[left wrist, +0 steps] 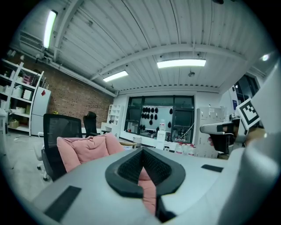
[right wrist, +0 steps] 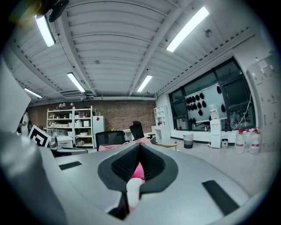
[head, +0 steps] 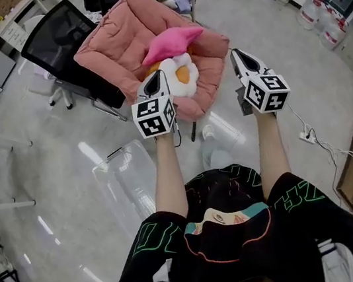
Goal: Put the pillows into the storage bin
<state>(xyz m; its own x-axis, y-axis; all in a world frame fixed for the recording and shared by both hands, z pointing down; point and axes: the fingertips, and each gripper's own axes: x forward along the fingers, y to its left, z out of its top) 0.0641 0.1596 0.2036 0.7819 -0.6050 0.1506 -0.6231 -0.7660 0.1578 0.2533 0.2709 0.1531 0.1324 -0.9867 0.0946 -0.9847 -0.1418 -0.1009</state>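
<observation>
Left tongs (head: 158,75), right tongs (head: 235,53) both closed, nothing between. Egg pillow (head: 183,75), pink pillow (head: 170,41) at near edge of pink cushion (head: 117,46) on chair (head: 55,37). I'd spread jaws first, pinch deep. Storage bin (head: 126,179) on floor, my left.

Top pillow (head: 170,43) lies on lower pillow (head: 182,76), both on big cushion (head: 117,46) ahead of me. Office chair (head: 56,40) at its L. Storage bin (head: 126,179) on floor nearer me, L of my L gripper (head: 159,74); R gripper (head: 236,55) by cushion's R edge.
</observation>
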